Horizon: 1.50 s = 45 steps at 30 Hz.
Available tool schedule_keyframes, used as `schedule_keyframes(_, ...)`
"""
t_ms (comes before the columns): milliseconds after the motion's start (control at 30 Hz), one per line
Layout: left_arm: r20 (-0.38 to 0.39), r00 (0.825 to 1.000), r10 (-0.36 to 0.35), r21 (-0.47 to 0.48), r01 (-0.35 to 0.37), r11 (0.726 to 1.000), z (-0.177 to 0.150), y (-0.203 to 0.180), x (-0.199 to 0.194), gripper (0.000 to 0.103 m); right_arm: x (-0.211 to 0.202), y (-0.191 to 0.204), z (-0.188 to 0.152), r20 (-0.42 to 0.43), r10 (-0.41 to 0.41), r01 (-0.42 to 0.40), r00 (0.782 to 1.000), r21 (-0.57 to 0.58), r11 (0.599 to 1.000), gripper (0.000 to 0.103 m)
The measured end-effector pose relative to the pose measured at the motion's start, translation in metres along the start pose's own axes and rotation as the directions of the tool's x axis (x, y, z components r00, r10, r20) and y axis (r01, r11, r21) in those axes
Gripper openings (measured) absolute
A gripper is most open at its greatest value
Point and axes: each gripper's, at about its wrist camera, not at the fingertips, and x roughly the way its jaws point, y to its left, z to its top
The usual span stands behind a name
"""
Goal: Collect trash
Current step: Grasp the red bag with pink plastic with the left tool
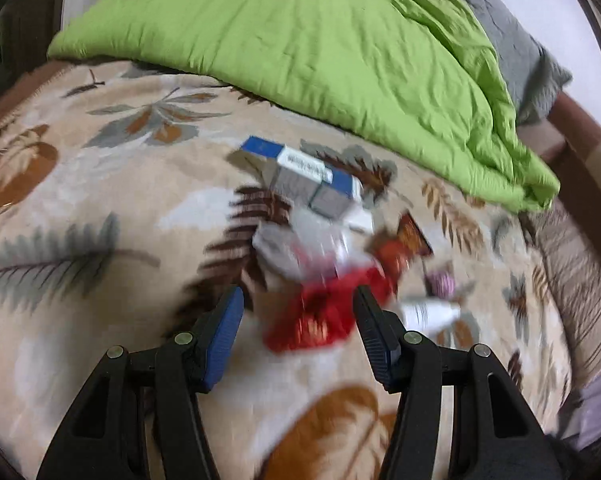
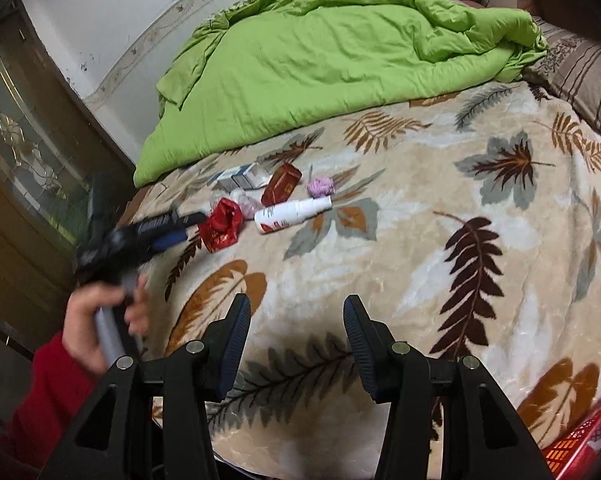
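Note:
A small heap of trash lies on the leaf-patterned blanket (image 2: 400, 240): a crumpled red wrapper (image 1: 320, 316) (image 2: 222, 226), a white bottle (image 2: 292, 212) (image 1: 428, 314), a dark red packet (image 2: 282, 184) (image 1: 404, 244), a purple wad (image 2: 321, 187) (image 1: 440, 280), a blue-and-white box (image 1: 308, 176) (image 2: 244, 178) and clear plastic (image 1: 300, 248). My left gripper (image 1: 298, 290) (image 2: 192, 226) is open, its tips at the near edge of the red wrapper, pads apart from it. My right gripper (image 2: 296, 300) hangs open over bare blanket, well short of the heap, with nothing between its fingers.
A green quilt (image 2: 320, 60) is bunched across the far side of the bed, with grey and striped pillows (image 2: 580, 76) beyond. A glass-fronted cabinet (image 2: 20, 152) stands at the left. A red basket (image 2: 580, 440) shows at the lower right corner. A hand in a red sleeve (image 2: 96, 320) holds the left gripper.

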Motion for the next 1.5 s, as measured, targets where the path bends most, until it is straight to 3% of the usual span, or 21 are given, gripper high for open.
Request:
schedule_keyframes(100,-0.013,0.998,-0.059,-0.002,0.059,0.998,0.003,-0.002,0.011,0.056,0.006,-0.010,-0.006,-0.017,-0.011,0.011,1.000,0.019,1.000,0.052)
schedule_keyframes(233,-0.074,0.993,-0.093,0.156,0.104,0.982,-0.017,-0.036,0.016,0.056,0.004,-0.017,-0.006,-0.004,0.018,-0.018,1.000,0.048,0.999,0.052)
schedule_keyframes(300,-0.133,0.986,-0.097,0.270,0.130,0.954,-0.034,-0.057,0.015,0.056,0.004,-0.017,-0.007,-0.003,0.025,-0.025,1.000,0.047,0.999,0.052)
schedule_keyframes(433,-0.152,0.985,-0.086,0.391,0.140,0.910,-0.049,-0.073,0.006,0.056,0.000,-0.015,-0.008,0.014,0.035,-0.036,0.999,0.035,0.999,0.052)
schedule_keyframes(633,-0.128,0.986,-0.107,0.333,0.145,0.932,-0.036,-0.057,-0.005,0.056,-0.001,-0.022,-0.008,0.020,0.051,-0.052,0.999,0.062,0.997,0.052)
schedule_keyframes(867,-0.163,0.975,-0.149,0.097,0.166,0.981,-0.020,-0.043,0.021,0.056,0.000,-0.019,-0.008,0.024,0.051,-0.052,0.998,0.052,0.997,0.052)
schedule_keyframes(967,-0.188,0.966,-0.177,-0.005,0.179,0.984,-0.021,-0.042,0.035,0.056,-0.001,-0.016,-0.008,0.030,0.045,-0.046,0.999,0.037,0.998,0.052)
schedule_keyframes(1033,-0.177,0.969,-0.172,-0.070,0.162,0.984,-0.021,-0.038,0.044,0.055,-0.002,-0.014,-0.009,0.034,0.041,-0.042,0.999,0.029,0.999,0.052)
schedule_keyframes(1100,-0.167,0.972,-0.167,-0.088,0.154,0.984,-0.023,-0.037,0.048,0.043,-0.001,-0.013,-0.009,0.033,0.037,-0.038,0.999,0.022,0.999,0.052)
schedule_keyframes(1167,-0.155,0.974,-0.164,-0.085,0.152,0.985,-0.025,-0.037,0.045,0.039,-0.001,-0.012,-0.009,0.031,0.037,-0.037,0.999,0.017,0.999,0.052)
schedule_keyframes(1333,-0.070,0.995,-0.067,-0.043,0.064,0.997,-0.035,-0.039,0.004,0.038,0.016,-0.007,0.006,-0.031,0.085,-0.086,0.996,-0.023,0.996,0.052)
schedule_keyframes(1500,0.036,0.998,0.055,-0.064,-0.052,0.997,-0.057,-0.035,-0.039,0.038,0.056,0.007,0.063,-0.070,0.139,-0.147,0.988,-0.126,0.981,0.052)
